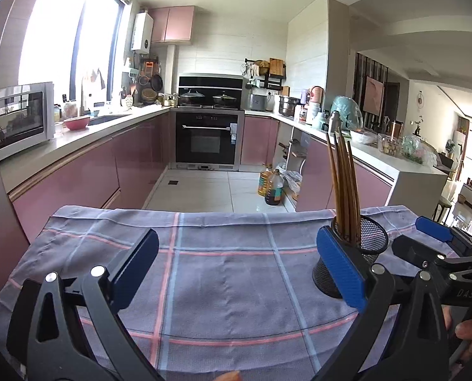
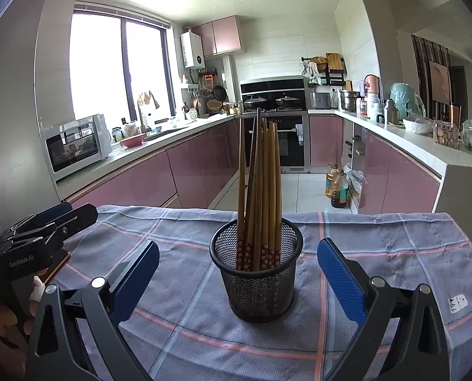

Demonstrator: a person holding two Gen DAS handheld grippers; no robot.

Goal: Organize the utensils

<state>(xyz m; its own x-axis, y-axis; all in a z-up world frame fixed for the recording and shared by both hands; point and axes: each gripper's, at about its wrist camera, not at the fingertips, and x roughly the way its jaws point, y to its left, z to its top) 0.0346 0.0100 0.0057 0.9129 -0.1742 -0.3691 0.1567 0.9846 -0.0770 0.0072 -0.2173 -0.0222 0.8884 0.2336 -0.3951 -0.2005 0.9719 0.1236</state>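
A black mesh cup (image 2: 257, 273) stands upright on a blue-grey checked cloth (image 2: 378, 247). Several brown chopsticks (image 2: 261, 184) stand in it, patterned ends down. My right gripper (image 2: 237, 270) is open and empty, its blue pads either side of the cup and a little nearer to me. In the left wrist view the cup (image 1: 367, 247) and chopsticks (image 1: 345, 187) sit at the right, behind the right pad. My left gripper (image 1: 236, 266) is open and empty above bare cloth (image 1: 223, 273). The right gripper (image 1: 426, 238) shows at the far right there; the left gripper (image 2: 45, 225) shows at the left edge of the right wrist view.
The cloth's far edge (image 2: 188, 211) drops off to a tiled kitchen floor. Beyond are pink cabinets (image 2: 134, 177), a black oven (image 1: 207, 139) and oil bottles (image 2: 337, 187) on the floor. A small white label (image 2: 456, 304) sits on the cloth at the right.
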